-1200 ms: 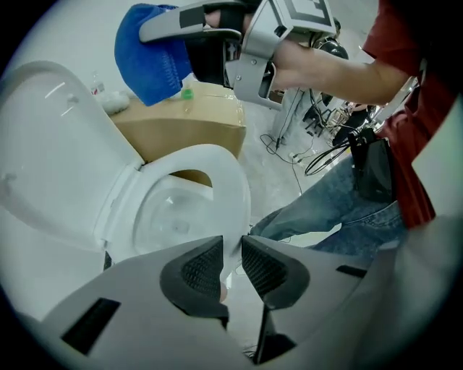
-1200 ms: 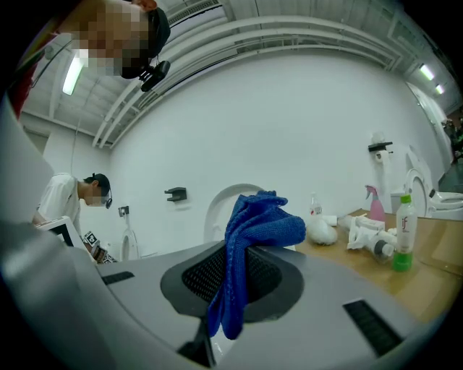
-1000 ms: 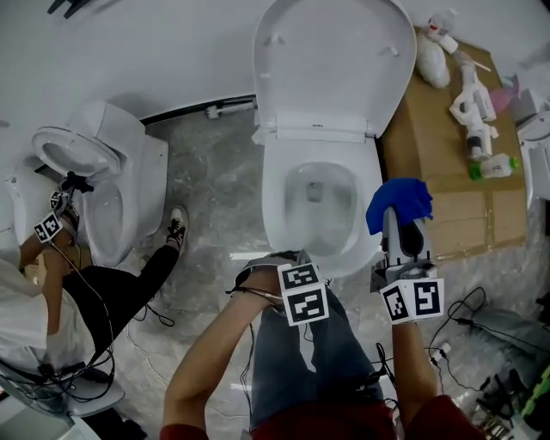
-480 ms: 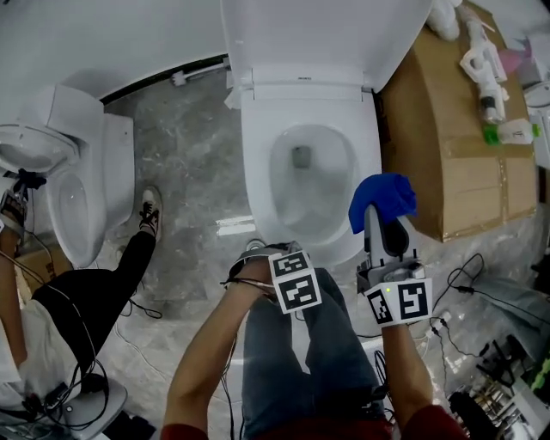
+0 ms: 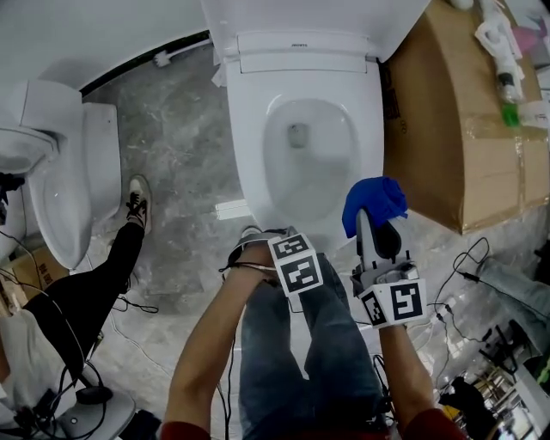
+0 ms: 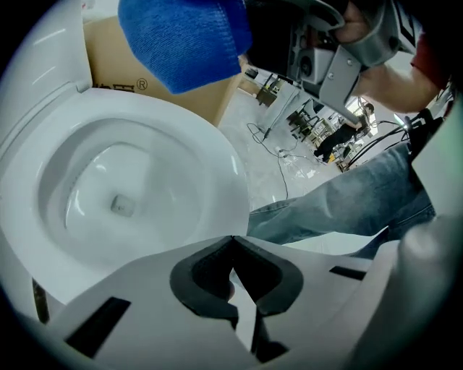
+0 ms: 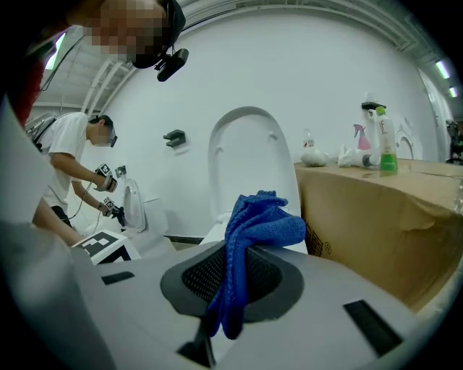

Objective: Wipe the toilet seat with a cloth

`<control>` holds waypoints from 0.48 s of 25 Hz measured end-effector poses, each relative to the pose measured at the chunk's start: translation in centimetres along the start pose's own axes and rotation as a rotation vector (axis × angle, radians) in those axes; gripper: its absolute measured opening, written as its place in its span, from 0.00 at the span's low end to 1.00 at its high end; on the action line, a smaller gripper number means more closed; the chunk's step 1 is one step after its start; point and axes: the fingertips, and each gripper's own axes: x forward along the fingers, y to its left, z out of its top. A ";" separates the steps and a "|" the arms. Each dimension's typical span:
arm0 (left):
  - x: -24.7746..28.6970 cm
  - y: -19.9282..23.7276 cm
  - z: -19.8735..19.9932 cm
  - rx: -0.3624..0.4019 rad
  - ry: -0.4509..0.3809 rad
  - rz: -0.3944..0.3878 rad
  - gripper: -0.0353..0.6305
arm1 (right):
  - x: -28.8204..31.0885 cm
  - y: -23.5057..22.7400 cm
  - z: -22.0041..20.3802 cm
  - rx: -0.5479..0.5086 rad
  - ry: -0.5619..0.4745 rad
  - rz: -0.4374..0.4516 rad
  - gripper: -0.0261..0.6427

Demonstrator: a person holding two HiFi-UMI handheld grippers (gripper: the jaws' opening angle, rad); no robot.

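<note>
The white toilet [image 5: 249, 146] stands with its lid [image 5: 301, 13] raised and its seat rim [image 6: 210, 166] bare around the bowl. My right gripper [image 5: 371, 222] hangs over the seat's front right edge, shut on a bunched blue cloth [image 5: 374, 204] that sticks out past the jaws [image 7: 253, 217]. My left gripper [image 6: 233, 242] is at the seat's front edge under its marker cube [image 5: 296, 271]. Its jaws have just been closing and now meet with nothing between them. The cloth [image 6: 181, 36] shows above the bowl in the left gripper view.
A cardboard box [image 5: 464, 146] with spray bottles [image 5: 507, 77] stands right of the toilet. A second toilet [image 5: 60, 189] and another person's leg and shoe [image 5: 133, 202] are at the left. Cables [image 5: 464, 266] lie on the floor at the right. My legs [image 5: 301, 361] are below.
Both grippers have sunk toward the front of the seat, and the toilet now sits higher and larger in the head view. The cloth stays in the right gripper.
</note>
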 end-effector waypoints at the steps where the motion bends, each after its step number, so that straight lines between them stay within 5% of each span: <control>1: 0.6 0.2 -0.1 -0.002 0.008 0.001 0.08 | 0.1 0.0 -0.5 0.000 0.008 0.003 0.12; 8: 2.2 -0.1 0.8 -0.097 -0.041 -0.072 0.08 | 0.7 0.5 -3.0 0.004 0.063 0.036 0.12; 12: 2.5 -0.8 1.2 -0.091 -0.076 -0.040 0.08 | 0.7 1.1 -3.9 0.015 0.089 0.052 0.12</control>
